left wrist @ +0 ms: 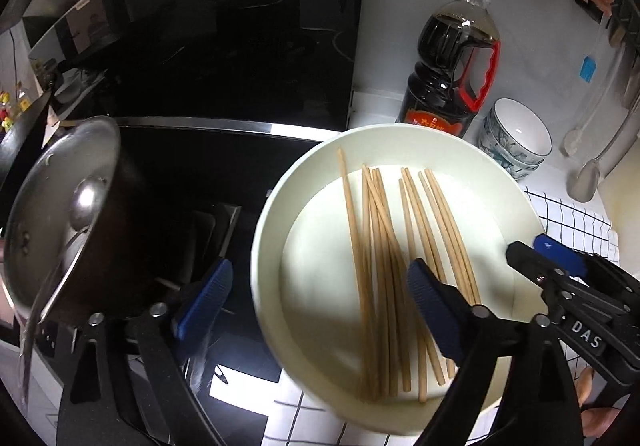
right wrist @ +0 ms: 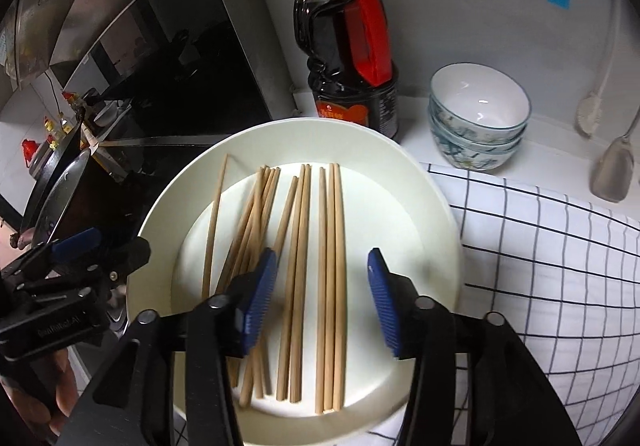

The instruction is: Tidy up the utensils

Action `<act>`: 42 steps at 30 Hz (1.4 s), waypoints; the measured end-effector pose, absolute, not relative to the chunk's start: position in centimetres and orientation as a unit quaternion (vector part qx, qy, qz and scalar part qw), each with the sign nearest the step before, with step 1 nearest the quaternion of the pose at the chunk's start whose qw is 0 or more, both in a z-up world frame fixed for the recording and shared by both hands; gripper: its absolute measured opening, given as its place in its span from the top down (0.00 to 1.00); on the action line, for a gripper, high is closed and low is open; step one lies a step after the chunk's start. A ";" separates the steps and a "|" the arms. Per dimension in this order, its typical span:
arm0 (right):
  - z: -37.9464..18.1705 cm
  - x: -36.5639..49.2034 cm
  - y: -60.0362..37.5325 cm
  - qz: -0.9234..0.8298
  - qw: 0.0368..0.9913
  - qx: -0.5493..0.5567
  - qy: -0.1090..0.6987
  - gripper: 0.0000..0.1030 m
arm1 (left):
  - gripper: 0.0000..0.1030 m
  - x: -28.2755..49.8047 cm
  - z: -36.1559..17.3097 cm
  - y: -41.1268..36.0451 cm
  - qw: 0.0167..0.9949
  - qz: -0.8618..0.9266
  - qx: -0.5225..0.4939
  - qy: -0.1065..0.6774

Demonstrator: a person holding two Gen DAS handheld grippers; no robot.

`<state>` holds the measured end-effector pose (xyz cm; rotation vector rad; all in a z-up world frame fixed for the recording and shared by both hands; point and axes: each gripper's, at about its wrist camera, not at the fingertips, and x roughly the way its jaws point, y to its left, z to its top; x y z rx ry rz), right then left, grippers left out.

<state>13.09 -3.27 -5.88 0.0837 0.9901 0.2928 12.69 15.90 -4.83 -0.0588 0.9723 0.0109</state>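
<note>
Only the left view shows a lidded pot left of the left hand-held gripper, jaws wide apart. The right hand-held gripper hangs parted, empty, above chopsticks in the plate.

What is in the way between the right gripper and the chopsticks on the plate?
Nothing visible is. The right gripper hangs open right over the chopsticks lying loose on the white plate, with several of them showing between its blue pads. The soy sauce bottle and stacked bowls stand behind the plate.
</note>
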 end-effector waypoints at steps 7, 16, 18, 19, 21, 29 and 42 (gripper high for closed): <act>-4.8 11.5 -3.6 0.133 0.871 0.037 0.471 0.38 | 0.07 11.5 -3.7 15.9 0.883 0.010 -0.021 0.470; -4.0 10.0 -3.6 0.127 0.869 0.039 0.477 0.34 | 0.06 10.3 -2.4 15.7 0.882 0.016 -0.024 0.470; -3.8 9.8 -3.6 0.126 0.868 0.038 0.479 0.34 | 0.06 10.1 -2.1 15.6 0.884 0.017 -0.021 0.466; -3.7 9.7 -3.6 0.125 0.868 0.038 0.479 0.34 | 0.06 10.0 -2.0 15.5 0.885 0.016 -0.021 0.465; -3.5 9.5 -3.5 0.124 0.868 0.039 0.480 0.33 | 0.06 9.8 -1.7 15.5 0.886 0.016 -0.020 0.463; -3.1 8.9 -3.5 0.123 0.868 0.040 0.480 0.31 | 0.06 9.4 -1.0 15.3 0.888 0.018 -0.020 0.459; -2.7 8.6 -3.8 0.117 0.869 0.047 0.479 0.31 | 0.06 8.9 -0.5 15.1 0.891 0.019 -0.017 0.454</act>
